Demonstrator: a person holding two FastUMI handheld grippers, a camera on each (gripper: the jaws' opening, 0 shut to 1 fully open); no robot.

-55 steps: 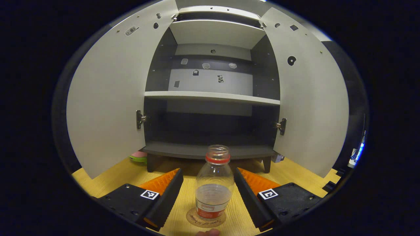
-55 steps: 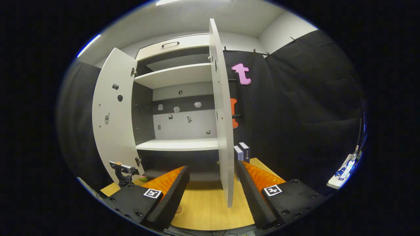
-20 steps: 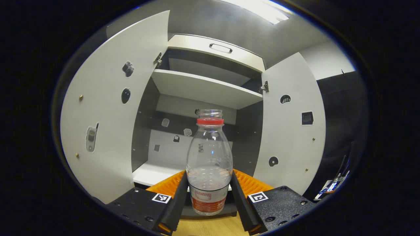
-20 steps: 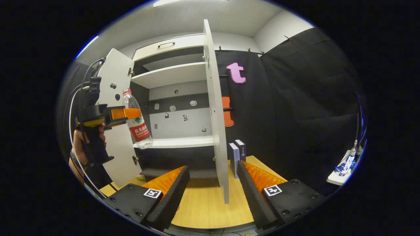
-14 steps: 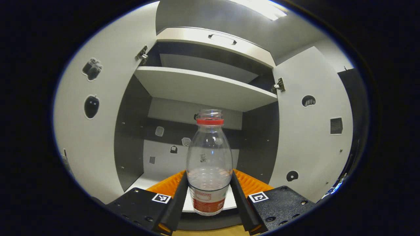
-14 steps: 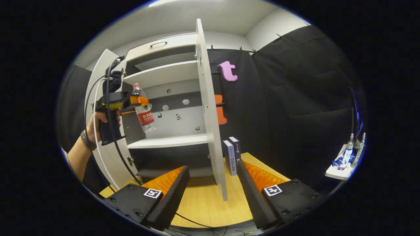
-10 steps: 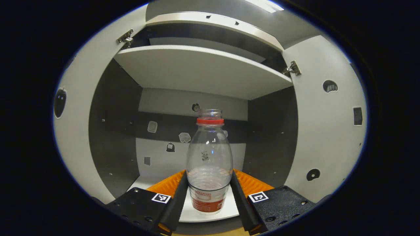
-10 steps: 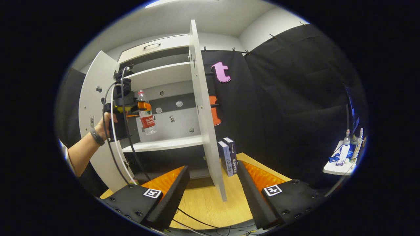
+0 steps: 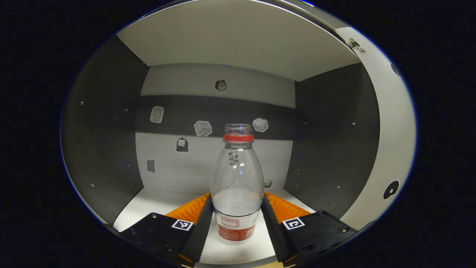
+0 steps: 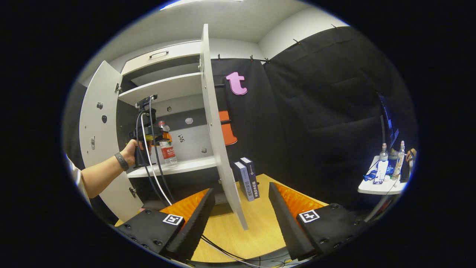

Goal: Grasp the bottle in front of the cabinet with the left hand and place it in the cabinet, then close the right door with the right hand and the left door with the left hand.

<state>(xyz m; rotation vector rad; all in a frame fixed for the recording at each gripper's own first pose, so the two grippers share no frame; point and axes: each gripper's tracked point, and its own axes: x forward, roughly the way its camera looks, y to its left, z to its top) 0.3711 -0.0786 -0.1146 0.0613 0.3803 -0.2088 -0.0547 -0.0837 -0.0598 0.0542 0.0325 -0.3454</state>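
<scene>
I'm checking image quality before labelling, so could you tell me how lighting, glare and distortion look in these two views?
Left gripper view: the bottle in the left tongs is sharp, with small highlights on the clear plastic; the cabinet's side walls are dim and bowed by the fisheye. Right gripper view: evenly lit, a ceiling light glares at the top, and the right door curves noticeably.

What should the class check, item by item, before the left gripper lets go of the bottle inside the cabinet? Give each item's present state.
1. Left gripper shut on the clear plastic bottle with a red neck ring: ok.
2. Bottle upright: ok.
3. Bottle inside the middle compartment, above the white shelf: ok.
4. Bottle base resting on the shelf: cannot tell.
5. Right gripper open, empty, beside the white right door: ok.
6. Both doors open: ok; white left door too.
</scene>
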